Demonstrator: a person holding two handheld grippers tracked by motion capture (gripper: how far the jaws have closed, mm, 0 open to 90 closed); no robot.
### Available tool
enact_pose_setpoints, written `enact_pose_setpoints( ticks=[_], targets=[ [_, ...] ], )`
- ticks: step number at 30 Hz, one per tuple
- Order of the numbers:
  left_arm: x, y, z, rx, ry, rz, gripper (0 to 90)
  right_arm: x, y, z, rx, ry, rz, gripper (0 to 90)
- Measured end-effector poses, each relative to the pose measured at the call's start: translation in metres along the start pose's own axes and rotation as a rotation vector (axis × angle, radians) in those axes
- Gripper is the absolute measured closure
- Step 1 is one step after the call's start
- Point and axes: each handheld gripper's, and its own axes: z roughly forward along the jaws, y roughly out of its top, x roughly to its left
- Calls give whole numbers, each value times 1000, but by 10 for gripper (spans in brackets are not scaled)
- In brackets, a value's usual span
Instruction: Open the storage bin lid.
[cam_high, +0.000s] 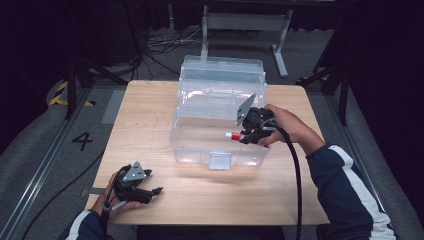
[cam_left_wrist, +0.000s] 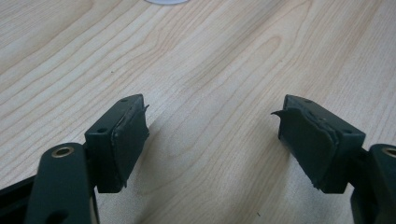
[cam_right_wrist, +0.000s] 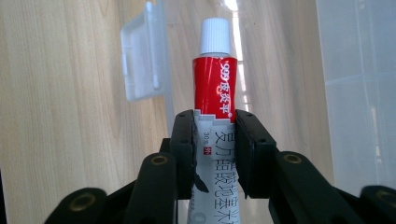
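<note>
A red and white ointment tube with a white cap sticks out from my right gripper, whose jaws are shut on its white lower part. In the high view the right gripper holds the tube over the open clear plastic box, cap pointing left. The box's lid stands tilted back behind it. My left gripper rests low at the table's front left, far from the box. Its jaws stand wide apart with nothing between the pads, only bare wood.
The light wooden table has free room left of the box and along its front. The box's white latch faces the front edge. A dark cable trails from the right gripper. Metal stands and floor cables lie beyond the table.
</note>
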Motion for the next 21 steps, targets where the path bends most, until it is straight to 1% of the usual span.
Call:
enact_pose_setpoints(
  ticks=[1,2,4,5,7,10,13,14,15,18,19,21],
  targets=[
    [0,0,0,0,0,0,239,-1,1,1,8,-1,7,712],
    [0,0,0,0,0,0,239,-4,1,3,11,5,2,712],
    [0,0,0,0,0,0,239,-6,3,6,23,7,10,712],
    [0,0,0,0,0,0,239,-8,3,8,22,6,5,712],
    [0,0,0,0,0,0,239,-10,5,11,40,15,11,712],
    [0,0,0,0,0,0,239,-14,7,18,58,16,7,712],
    [0,0,0,0,0,0,239,-17,10,25,80,28,-1,712],
    [0,0,0,0,0,0,239,-17,10,25,80,28,-1,712],
    [0,0,0,0,0,0,239,-18,11,30,89,30,5,712],
    [0,0,0,0,0,0,239,-20,13,37,111,36,4,712],
    [0,0,0,0,0,0,239,-22,13,41,128,41,1,712],
    [0,0,0,0,0,0,239,-22,13,43,125,42,5,712]
  ],
)
